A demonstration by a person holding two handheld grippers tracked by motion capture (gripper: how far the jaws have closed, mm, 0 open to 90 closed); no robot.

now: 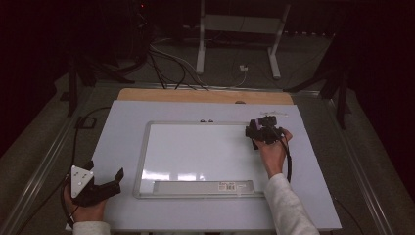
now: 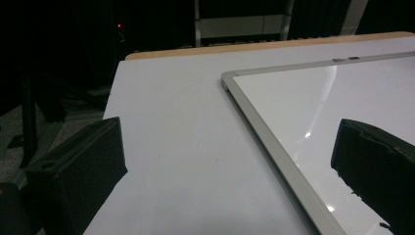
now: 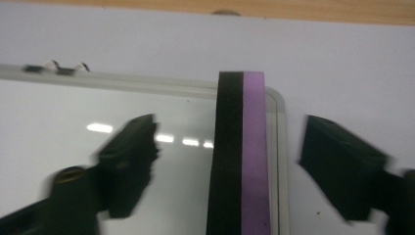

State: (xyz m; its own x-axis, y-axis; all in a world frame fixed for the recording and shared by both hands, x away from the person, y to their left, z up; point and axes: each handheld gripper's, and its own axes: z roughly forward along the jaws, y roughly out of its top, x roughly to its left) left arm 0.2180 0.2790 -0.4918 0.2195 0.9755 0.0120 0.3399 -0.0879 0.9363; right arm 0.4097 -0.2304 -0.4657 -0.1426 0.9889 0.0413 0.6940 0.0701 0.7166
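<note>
High view: your right claw [image 1: 265, 131] hangs over the whiteboard's [image 1: 195, 156] far right corner; your left claw [image 1: 105, 183], spread, rests on the counter [image 1: 122, 127] beside the board.
Left gripper view: your jaws gape, nothing between them.
Right gripper view: black-and-purple eraser [image 3: 240, 156] stands on edge on the board's corner, between your parted jaws, touching neither.

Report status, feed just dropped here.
Left gripper open, idle off the whiteboard. Right gripper open, eraser standing between jaws at board corner. Nothing in the way.

eraser [image 3: 239, 156] | black-and-purple block | on edge | whiteboard's [image 3: 122, 147] far right corner
</note>
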